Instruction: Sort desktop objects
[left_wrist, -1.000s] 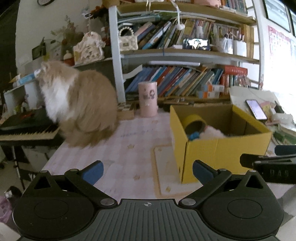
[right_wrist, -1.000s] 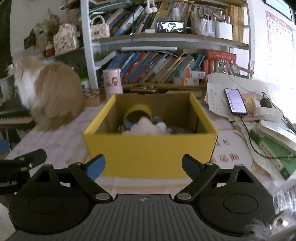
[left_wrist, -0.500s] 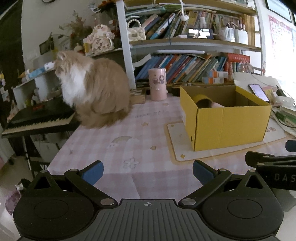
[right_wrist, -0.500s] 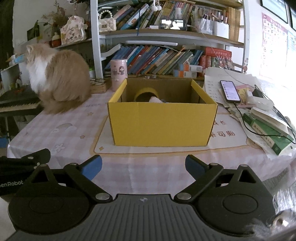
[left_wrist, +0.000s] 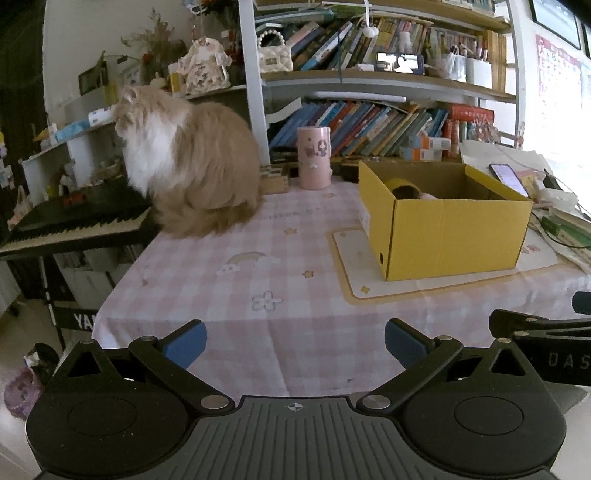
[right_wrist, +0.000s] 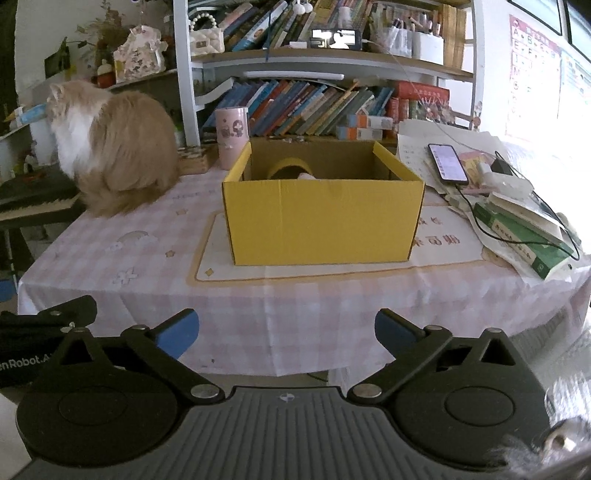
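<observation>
**A:** What do you count on your table?

**B:** One yellow box on one cream mat; one pink cup behind the box's left corner; one cat seated at the far left edge; one phone on the papers to the right. Inside the box you have one yellow tape roll and one pale soft item beside it, too hidden by the wall to name.

**A:** And your tongs?

**B:** Two. Your left gripper stands wide with nothing between its pads. Your right gripper is opening, jaws spread wide and likewise empty. Both sit at the near table edge, well apart from the box.

**A:** What differs from a second ago?

**B:** Both views have drawn back: the box then filled the foreground, and now the whole near tablecloth shows.
</observation>
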